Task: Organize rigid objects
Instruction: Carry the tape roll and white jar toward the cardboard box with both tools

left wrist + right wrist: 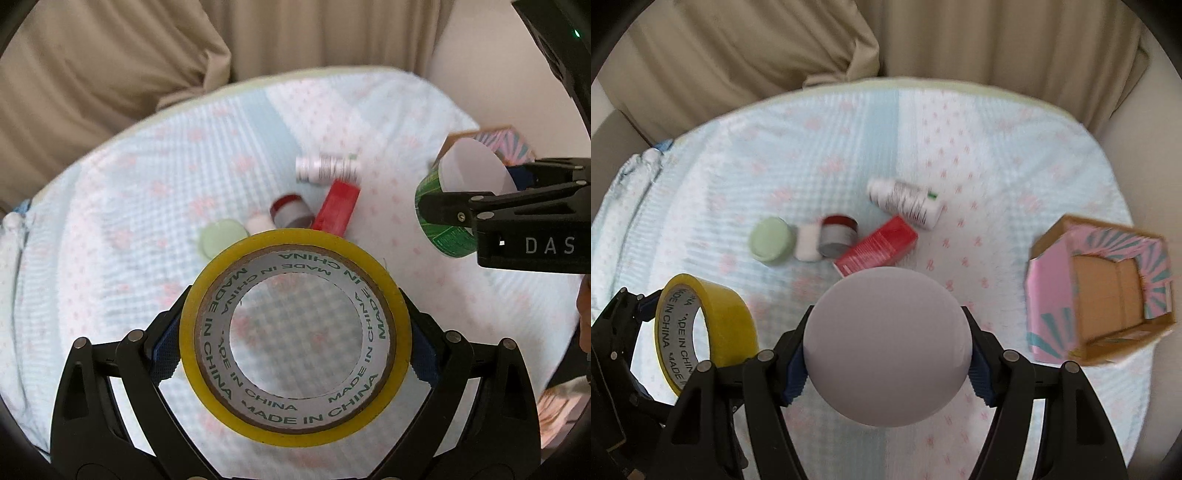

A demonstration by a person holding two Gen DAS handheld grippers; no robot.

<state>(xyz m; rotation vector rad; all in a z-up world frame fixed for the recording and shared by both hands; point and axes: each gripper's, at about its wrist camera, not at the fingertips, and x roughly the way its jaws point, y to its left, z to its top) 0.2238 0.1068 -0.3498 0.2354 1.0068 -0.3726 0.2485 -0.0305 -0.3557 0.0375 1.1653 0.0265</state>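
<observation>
You've got a bed (849,122) under everything, covered in a pale blue and pink patterned sheet, with a beige curtain (738,55) behind it. Off at the right edge of the bed sits an open cardboard box (1104,291) with pink and teal sides, tipped toward the right wrist camera. Your left gripper (295,341) is clamped on a yellow tape roll (295,341), blue pads pressing its rim from both sides, and it's up off the sheet; you can see the sheet right through the core. Your right gripper (886,347) is squeezed on a green can (448,212) with a pale grey lid (886,347), also held clear of the bed, and that lid fills the middle of the right view. The rest is loose in a little cluster mid-bed: a red carton (877,245) lying flat, a white bottle (905,201) on its side just behind it, a light green round tin (772,240) at the left end, then a grey jar (836,236) with a dark red lid tipped over, and a small white cylinder (809,243) wedged between tin and jar. It's all a bit blurry.
</observation>
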